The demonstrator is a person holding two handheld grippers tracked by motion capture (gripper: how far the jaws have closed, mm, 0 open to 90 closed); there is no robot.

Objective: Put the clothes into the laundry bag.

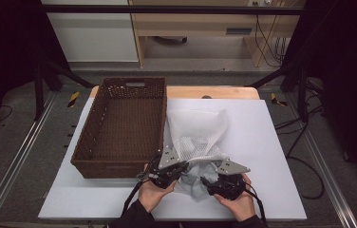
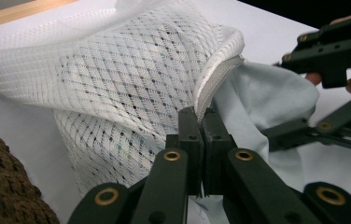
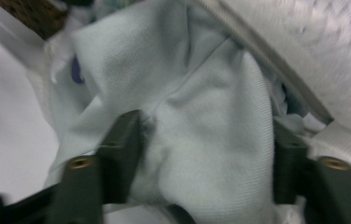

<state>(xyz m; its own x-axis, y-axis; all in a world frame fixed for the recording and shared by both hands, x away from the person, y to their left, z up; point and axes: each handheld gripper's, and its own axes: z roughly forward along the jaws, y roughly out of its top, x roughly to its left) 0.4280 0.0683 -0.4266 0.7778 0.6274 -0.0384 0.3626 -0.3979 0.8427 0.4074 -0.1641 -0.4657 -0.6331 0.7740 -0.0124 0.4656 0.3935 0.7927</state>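
A white mesh bag point(image 1: 198, 130) lies on the white board, its mouth toward me. A pale blue cloth point(image 1: 192, 183) bulges out of that mouth. My left gripper point(image 1: 182, 167) is shut on the bag's thick hem; in the left gripper view its jaws point(image 2: 200, 116) meet right where the hem of the mesh bag point(image 2: 131, 79) comes down. My right gripper point(image 1: 209, 180) sits just right of it. In the right gripper view its jaws point(image 3: 204, 149) stand on either side of a bunched fold of the cloth point(image 3: 211, 116), and both pads press into it.
A brown wicker basket point(image 1: 112, 168) stands left of the bag, close to my left hand, and holds nothing. The white board point(image 1: 262, 142) has bare room to the right and in front. A wooden table edge point(image 1: 224, 92) runs behind.
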